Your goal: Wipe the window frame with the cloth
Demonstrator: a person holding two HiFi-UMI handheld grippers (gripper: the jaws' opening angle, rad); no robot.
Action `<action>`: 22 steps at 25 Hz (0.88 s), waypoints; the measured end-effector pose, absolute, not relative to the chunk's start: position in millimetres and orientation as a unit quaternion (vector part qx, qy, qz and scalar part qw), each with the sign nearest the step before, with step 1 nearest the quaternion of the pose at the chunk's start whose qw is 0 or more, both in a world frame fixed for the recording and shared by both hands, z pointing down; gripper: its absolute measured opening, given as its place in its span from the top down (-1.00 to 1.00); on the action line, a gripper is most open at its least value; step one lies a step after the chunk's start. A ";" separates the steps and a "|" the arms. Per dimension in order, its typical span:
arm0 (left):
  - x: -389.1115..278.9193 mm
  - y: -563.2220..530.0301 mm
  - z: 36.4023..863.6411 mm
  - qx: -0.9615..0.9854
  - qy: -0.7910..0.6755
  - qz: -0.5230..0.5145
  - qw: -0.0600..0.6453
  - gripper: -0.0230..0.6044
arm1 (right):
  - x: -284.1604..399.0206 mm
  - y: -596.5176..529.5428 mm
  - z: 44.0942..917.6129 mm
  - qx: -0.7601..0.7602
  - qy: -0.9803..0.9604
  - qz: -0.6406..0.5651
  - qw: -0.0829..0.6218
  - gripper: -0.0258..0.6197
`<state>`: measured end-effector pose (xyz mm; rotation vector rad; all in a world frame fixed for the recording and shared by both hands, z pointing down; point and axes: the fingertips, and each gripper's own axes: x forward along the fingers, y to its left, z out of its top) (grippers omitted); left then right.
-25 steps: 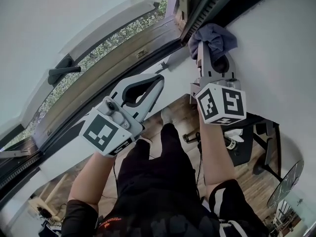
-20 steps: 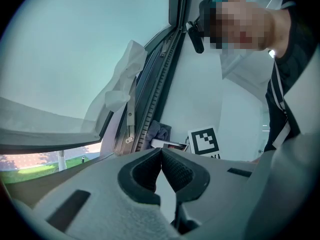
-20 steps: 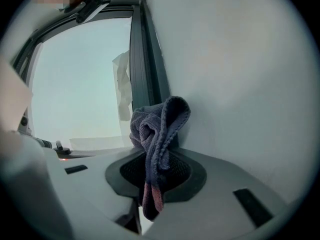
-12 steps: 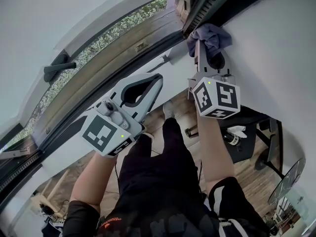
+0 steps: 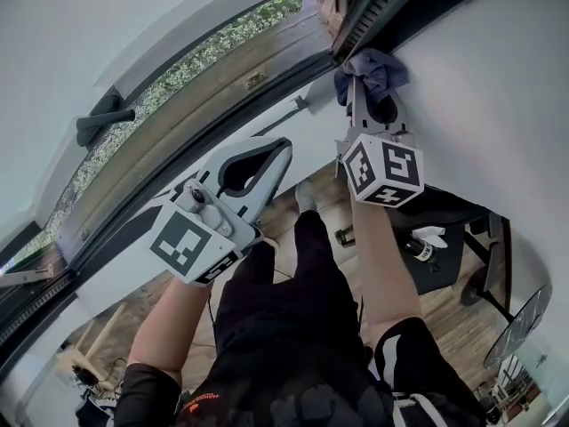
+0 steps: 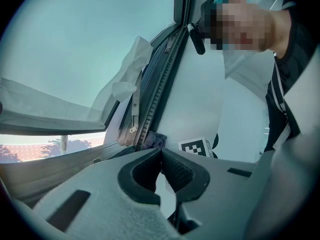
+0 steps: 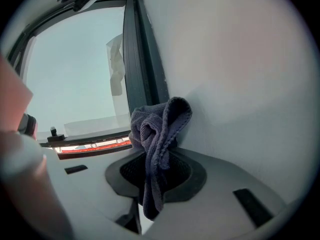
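The cloth (image 7: pixel 157 129), dark blue-grey and bunched, is held clamped between the fingers (image 7: pixel 189 173) of the right gripper (image 7: pixel 155 160), with a loose tail hanging down between the pads. In the head view the cloth is seen pressed into the corner where the dark window frame (image 5: pixel 360 20) meets the white wall (image 5: pixel 484 78), and the right gripper is raised towards that corner with its marker cube (image 5: pixel 384 172) turned to the camera. From the right gripper view the bunched top of the cloth is seen touching the wall, just beside the vertical bar of the frame.

The left gripper (image 5: pixel 286 146) is held lower and to the left, well apart from the cloth, beneath the sloping lower rail of the window. Its fingers (image 6: pixel 182 173) are brought together at the tips and nothing is gripped between them. Past those tips, in the left gripper view, the cloth and the marker cube of the right gripper are seen further along the frame.

A dark window handle (image 5: pixel 102 123) is seen on the open sash at the left. Below the grippers, the person's dark trousers (image 5: pixel 293 327) and a wooden floor (image 5: pixel 327 205) are visible
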<state>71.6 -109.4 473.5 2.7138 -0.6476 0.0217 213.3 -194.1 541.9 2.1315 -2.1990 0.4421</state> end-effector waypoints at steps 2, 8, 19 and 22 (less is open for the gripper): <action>72.0 -107.6 476.0 0.957 -0.228 0.008 0.177 0.86 | 213.6 -193.8 548.1 0.689 -0.709 0.146 0.027 0.73; 73.6 -103.1 479.3 0.957 -0.227 0.010 0.179 0.86 | 212.6 -191.8 564.1 0.687 -0.707 0.163 0.033 0.73; 68.2 -99.0 446.9 0.961 -0.229 -0.014 0.155 0.86 | 207.1 -169.6 510.4 0.686 -0.717 0.118 0.023 0.73; 60.0 -95.2 424.9 0.962 -0.231 -0.020 0.145 0.86 | 197.9 -158.5 459.4 0.686 -0.724 0.072 0.009 0.73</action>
